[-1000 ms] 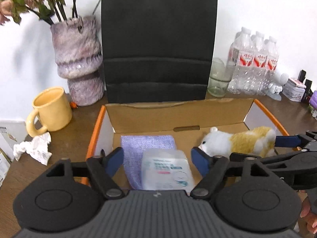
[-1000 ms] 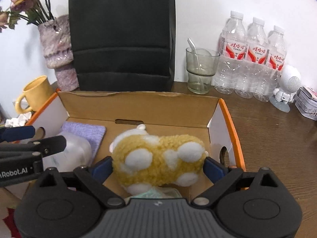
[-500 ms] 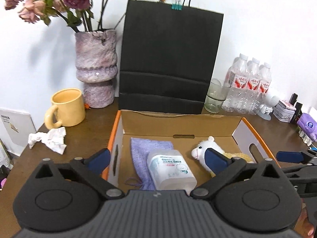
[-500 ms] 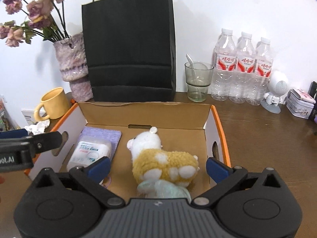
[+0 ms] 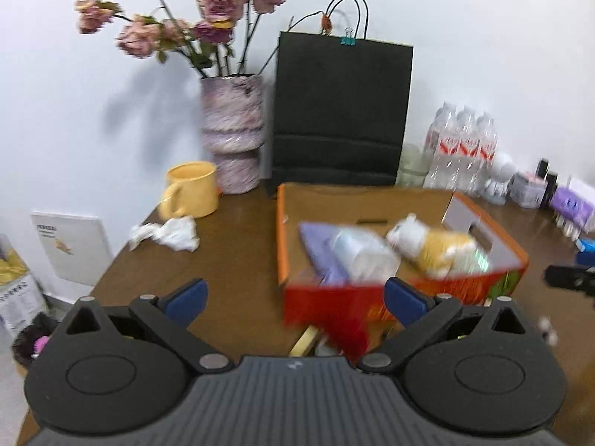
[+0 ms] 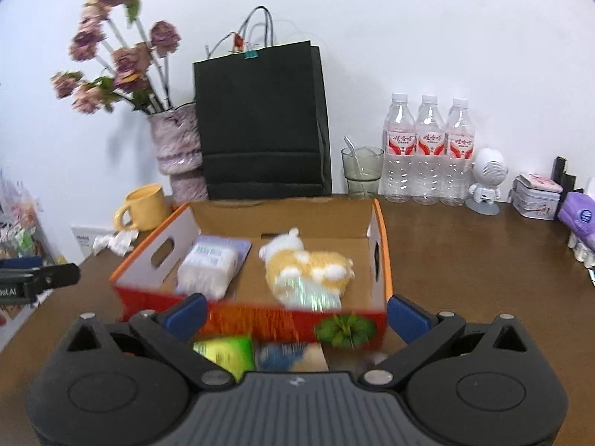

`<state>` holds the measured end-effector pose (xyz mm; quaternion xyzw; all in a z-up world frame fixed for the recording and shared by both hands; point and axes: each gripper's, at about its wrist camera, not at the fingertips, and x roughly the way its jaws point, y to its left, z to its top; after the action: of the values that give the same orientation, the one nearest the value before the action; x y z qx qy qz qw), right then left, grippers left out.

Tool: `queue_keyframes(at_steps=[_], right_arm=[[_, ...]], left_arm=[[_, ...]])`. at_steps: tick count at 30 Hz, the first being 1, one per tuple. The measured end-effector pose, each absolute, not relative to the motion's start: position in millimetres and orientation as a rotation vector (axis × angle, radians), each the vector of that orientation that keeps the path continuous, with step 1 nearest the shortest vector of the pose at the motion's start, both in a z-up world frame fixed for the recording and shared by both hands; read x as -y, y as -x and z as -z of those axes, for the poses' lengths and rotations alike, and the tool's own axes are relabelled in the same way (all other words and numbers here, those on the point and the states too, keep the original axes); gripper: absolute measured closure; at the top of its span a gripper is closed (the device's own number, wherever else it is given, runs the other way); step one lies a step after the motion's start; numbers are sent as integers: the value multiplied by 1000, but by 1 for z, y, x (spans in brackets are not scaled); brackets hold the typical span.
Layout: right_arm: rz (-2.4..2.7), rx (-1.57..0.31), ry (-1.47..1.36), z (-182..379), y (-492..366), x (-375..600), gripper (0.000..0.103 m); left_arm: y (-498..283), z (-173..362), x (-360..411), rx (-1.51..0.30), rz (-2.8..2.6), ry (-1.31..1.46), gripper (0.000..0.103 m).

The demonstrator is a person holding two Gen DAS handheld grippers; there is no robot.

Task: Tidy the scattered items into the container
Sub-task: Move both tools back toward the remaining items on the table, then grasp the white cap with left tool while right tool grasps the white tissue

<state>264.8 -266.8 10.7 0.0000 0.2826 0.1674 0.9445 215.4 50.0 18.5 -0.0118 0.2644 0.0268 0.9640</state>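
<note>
An open orange cardboard box (image 6: 379,238) (image 5: 282,238) sits mid-table. Inside lie a purple cloth (image 6: 243,247), a white wipes pack (image 6: 208,267) (image 5: 362,256), and a yellow-and-white plush toy (image 6: 308,265) (image 5: 435,245) with a shiny greenish packet (image 6: 308,293) at its near end. My left gripper (image 5: 293,297) is open and empty, held back from the box's near-left corner. My right gripper (image 6: 295,310) is open and empty, in front of the box's near wall. Both views are motion-blurred.
A black paper bag (image 6: 262,126), a vase of dried roses (image 6: 178,148), a yellow mug (image 5: 191,189), crumpled tissue (image 5: 167,232), a glass (image 6: 362,171) and three water bottles (image 6: 429,148) stand behind the box. A yellow-green packet (image 6: 223,349) lies before the box. Small items crowd the right edge.
Both grippers let go of their items in the box, opened wide and pulled back and up, away from the box. The plush toy and wipes pack now lie inside.
</note>
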Motion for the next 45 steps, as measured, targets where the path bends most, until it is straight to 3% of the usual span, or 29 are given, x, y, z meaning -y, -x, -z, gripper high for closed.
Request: queue_keyframes(at_steps=[10, 21, 25, 29, 31, 33, 35, 36, 38, 41, 44, 45], right_arm=[[-342, -638, 34, 48, -194, 271, 0], [-343, -715, 43, 85, -191, 252, 0], [-342, -707, 61, 83, -196, 246, 0], [-330, -704, 71, 82, -206, 241, 1], [-325, -704, 70, 82, -214, 239, 2], [-321, -701, 74, 83, -221, 236, 2], [-320, -696, 75, 83, -229, 232, 6], [-323, -693, 74, 83, -233, 229, 6], [-323, -691, 79, 84, -240, 225, 9], [-324, -713, 76, 88, -248, 220, 22], [-321, -690, 94, 91, -246, 217, 47], [-329, -684, 85, 91, -245, 218, 61]], left_arm=[[-147, 36, -71, -620, -77, -18, 0], [-144, 70, -76, -694, -68, -58, 0], [-151, 75, -74, -699, -63, -65, 6], [-156, 78, -77, -716, -49, -5, 24], [-156, 77, -76, -704, -47, -14, 37], [-156, 75, -74, -699, -28, -11, 61], [-158, 74, -72, -695, -18, -10, 74], [-159, 74, -72, -695, -17, -8, 74], [-162, 74, -71, -691, -14, -4, 74], [-166, 75, -70, -686, -8, -2, 74], [-170, 76, -66, -677, -6, -13, 74], [-172, 77, -65, -673, -7, -14, 74]])
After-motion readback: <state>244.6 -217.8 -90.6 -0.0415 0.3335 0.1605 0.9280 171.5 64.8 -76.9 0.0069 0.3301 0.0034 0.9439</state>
